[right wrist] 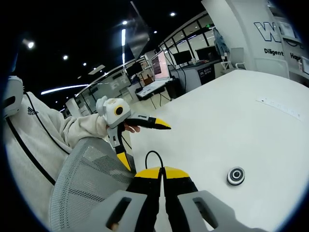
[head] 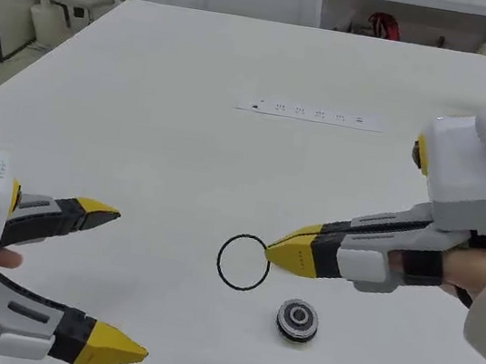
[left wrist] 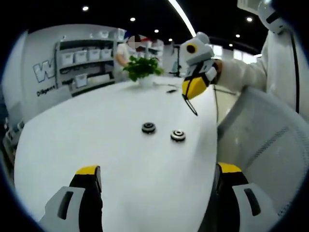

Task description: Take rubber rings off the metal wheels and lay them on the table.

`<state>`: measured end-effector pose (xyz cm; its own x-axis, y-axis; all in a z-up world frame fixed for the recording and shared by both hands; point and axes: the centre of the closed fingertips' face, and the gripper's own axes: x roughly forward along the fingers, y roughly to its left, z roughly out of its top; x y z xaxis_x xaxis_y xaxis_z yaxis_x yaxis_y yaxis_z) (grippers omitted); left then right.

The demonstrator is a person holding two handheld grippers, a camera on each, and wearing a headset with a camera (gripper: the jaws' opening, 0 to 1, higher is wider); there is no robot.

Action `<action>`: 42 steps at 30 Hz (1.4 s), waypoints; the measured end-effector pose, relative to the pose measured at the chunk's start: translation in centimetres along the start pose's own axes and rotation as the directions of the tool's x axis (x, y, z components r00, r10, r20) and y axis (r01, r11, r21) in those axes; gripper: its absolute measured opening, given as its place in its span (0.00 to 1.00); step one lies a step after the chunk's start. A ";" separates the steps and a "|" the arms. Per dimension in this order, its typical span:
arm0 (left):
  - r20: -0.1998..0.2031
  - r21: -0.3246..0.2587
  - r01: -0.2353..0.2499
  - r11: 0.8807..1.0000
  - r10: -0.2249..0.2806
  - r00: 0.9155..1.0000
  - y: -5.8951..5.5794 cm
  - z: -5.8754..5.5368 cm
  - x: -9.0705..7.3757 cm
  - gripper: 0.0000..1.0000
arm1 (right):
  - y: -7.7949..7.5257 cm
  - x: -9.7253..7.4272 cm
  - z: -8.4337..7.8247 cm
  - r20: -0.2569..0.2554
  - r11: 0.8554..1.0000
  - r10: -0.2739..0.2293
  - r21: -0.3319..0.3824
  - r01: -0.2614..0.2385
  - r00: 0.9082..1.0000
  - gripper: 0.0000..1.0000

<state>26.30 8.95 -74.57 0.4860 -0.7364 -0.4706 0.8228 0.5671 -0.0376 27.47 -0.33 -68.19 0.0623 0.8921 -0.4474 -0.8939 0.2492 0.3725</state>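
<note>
While the right claw (head: 271,250) is pinched shut on one black rubber ring (head: 243,263), off its wheel but not yet laid down, the left claw (head: 127,281) gapes empty, a metal wheel (head: 296,320) sits just beside the ring near the counter's (head: 188,119) near edge, a second wheel (left wrist: 148,127) close by, and broad bare room runs toward the far edge.

"Diligent" on the wall (right wrist: 276,50)

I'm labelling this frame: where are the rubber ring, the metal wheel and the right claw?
rubber ring (head: 219,259), head view, its left arc.
metal wheel (head: 297,320), head view, its hub.
right claw (head: 269,252), head view, its shut tips.
</note>
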 end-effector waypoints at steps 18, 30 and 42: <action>-0.028 -0.044 -0.003 0.999 0.002 1.000 -0.2 -1.1 0.4 1.00 | -0.8 2.8 -0.7 0.000 0.999 0.032 0.039 -0.032 0.999 0.00; -0.077 -0.033 0.048 0.998 -0.051 0.996 -1.3 -2.2 1.2 1.00 | -1.2 4.2 -3.4 -0.069 0.998 0.026 0.050 -0.023 0.997 0.00; -0.100 -0.031 0.064 0.997 -0.067 0.993 -1.6 -2.7 1.4 1.00 | -1.3 5.4 -5.8 -0.119 0.999 0.017 0.041 -0.012 0.993 0.00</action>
<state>24.84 8.02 -77.54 0.3984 -0.7321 -0.5525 0.8426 0.5301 -0.0949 26.41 2.01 -75.79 -0.0056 0.8452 -0.5344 -0.8755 0.2541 0.4111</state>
